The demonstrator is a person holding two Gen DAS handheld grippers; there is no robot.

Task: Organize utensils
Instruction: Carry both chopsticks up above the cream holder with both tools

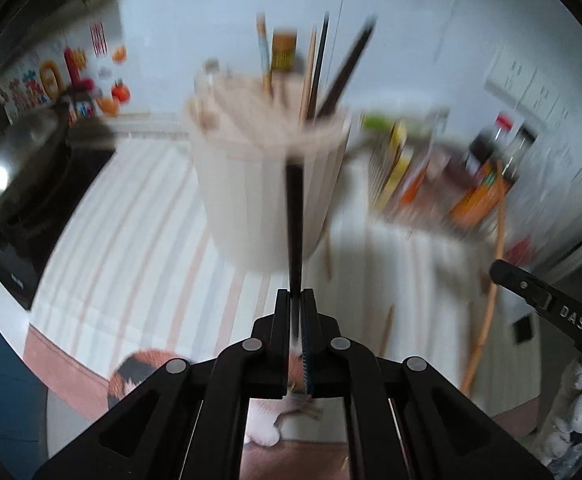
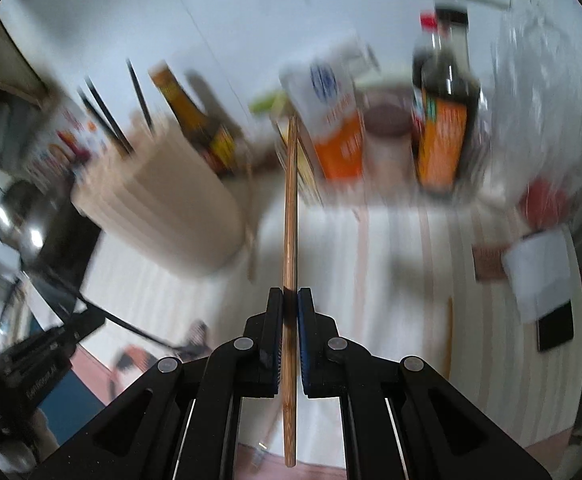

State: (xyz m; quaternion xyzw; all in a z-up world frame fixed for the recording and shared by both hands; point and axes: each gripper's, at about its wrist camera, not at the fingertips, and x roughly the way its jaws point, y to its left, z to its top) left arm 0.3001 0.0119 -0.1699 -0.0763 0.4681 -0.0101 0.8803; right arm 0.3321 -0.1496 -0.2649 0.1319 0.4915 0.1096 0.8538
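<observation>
Black chopstick (image 1: 294,224) clenched in left tongs (image 1: 296,300), wooden chopstick (image 2: 290,216) in right tongs (image 2: 289,300), holder (image 1: 267,184) near.

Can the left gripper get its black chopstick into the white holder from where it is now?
Probably yes. The left gripper is shut on the black chopstick, the white holder stands straight ahead, and nothing lies between, though its open top already holds several sticks.

Both black claws, left claw (image 1: 296,300) and right claw (image 2: 289,298), are showing silver rivets, angular linkage arms and blue ridged pads.
</observation>
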